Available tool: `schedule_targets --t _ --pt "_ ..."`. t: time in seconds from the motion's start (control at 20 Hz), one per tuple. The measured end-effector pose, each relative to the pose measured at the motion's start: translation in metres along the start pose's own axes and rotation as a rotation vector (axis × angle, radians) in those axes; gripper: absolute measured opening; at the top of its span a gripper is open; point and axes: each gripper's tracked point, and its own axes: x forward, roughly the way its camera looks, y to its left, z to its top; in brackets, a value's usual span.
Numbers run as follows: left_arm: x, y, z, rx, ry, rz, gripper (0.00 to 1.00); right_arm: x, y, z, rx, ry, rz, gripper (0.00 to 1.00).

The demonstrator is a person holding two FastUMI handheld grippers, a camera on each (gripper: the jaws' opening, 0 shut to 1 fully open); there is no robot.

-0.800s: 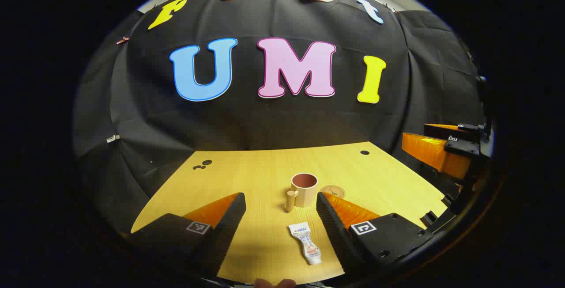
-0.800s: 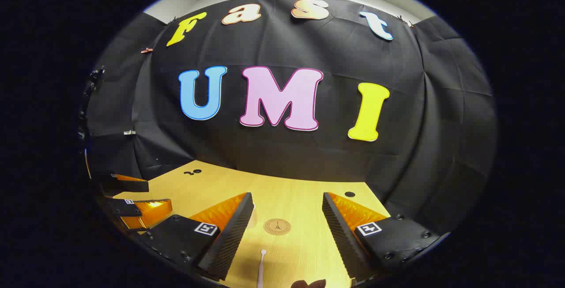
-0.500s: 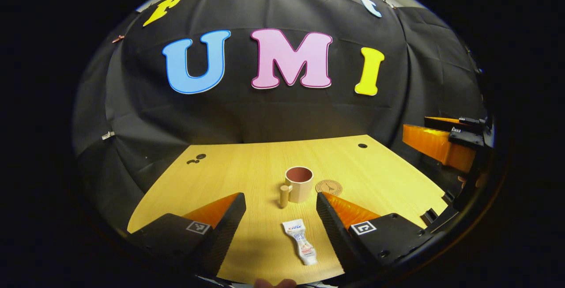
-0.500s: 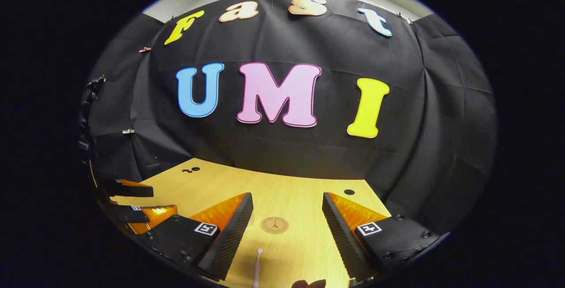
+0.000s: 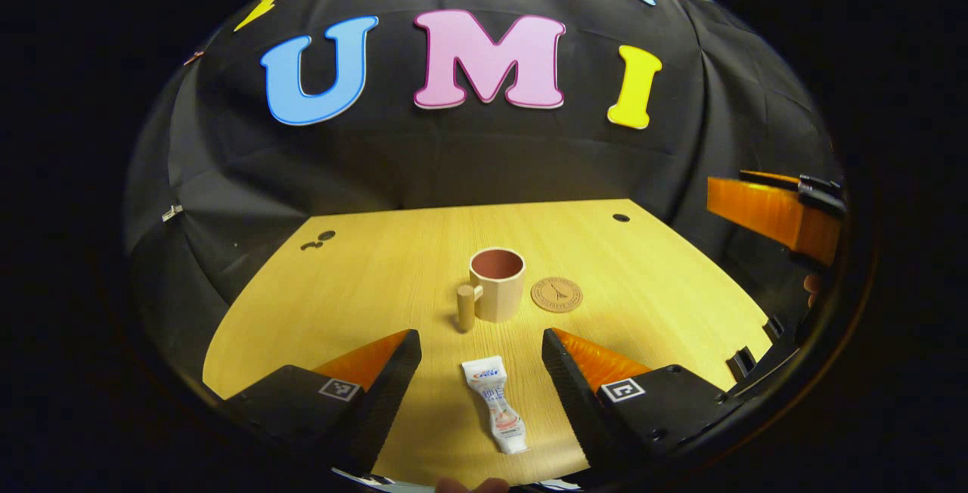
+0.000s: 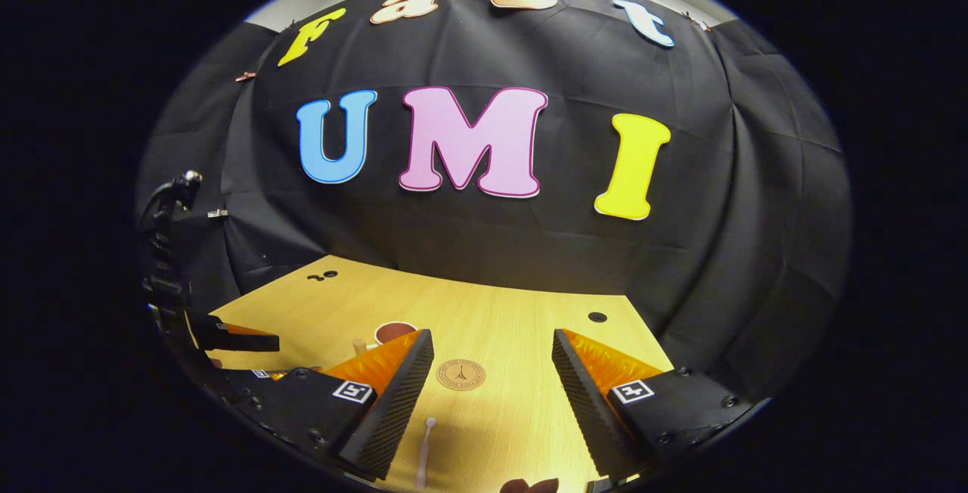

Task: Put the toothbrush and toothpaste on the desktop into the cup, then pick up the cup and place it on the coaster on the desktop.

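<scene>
Here, left tool [image 5: 481, 345] spread wide above toothpaste [image 5: 496, 404] lying flat on table [image 5: 363, 281] before cup [image 5: 496, 283] beside coaster [image 5: 556, 294]; right tool [image 6: 492, 345] likewise wide over toothbrush [image 6: 424, 448].

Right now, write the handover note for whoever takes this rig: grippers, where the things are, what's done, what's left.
Left gripper: open, holding nothing, above the desktop with the toothpaste lying flat between its fingers.
Right gripper: open, holding nothing; toothbrush lies on the desktop between its fingers, near the left one.
Cup: upright, looks empty, beside the coaster, not on it.
Done: nothing yet.
Left: grasp toothpaste and toothbrush, drop both into the cup, then set the cup on the coaster.
</scene>
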Motion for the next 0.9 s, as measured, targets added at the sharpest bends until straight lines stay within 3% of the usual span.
schedule_targets --t 0.15,0.2,0.25,0.4,0.9 --pt "0.019 -0.004 -0.024 -0.015 0.073 0.005 0.96 0.005 -0.009 -0.007 -0.005 0.016 0.005 0.97" --pt "0.024 -0.007 -0.035 -0.019 0.100 0.008 1.00 0.007 -0.012 -0.009 -0.009 0.021 0.007 0.97" --pt "0.030 -0.010 -0.043 -0.025 0.131 0.010 0.96 0.010 -0.016 -0.011 -0.011 0.027 0.007 0.97" --pt "0.048 -0.014 -0.070 -0.045 0.226 0.019 0.99 0.014 -0.024 -0.020 -0.008 0.053 0.010 0.97" --pt "0.084 -0.012 -0.127 -0.077 0.435 0.093 0.89 0.032 -0.050 -0.049 -0.004 0.132 0.023 0.97"
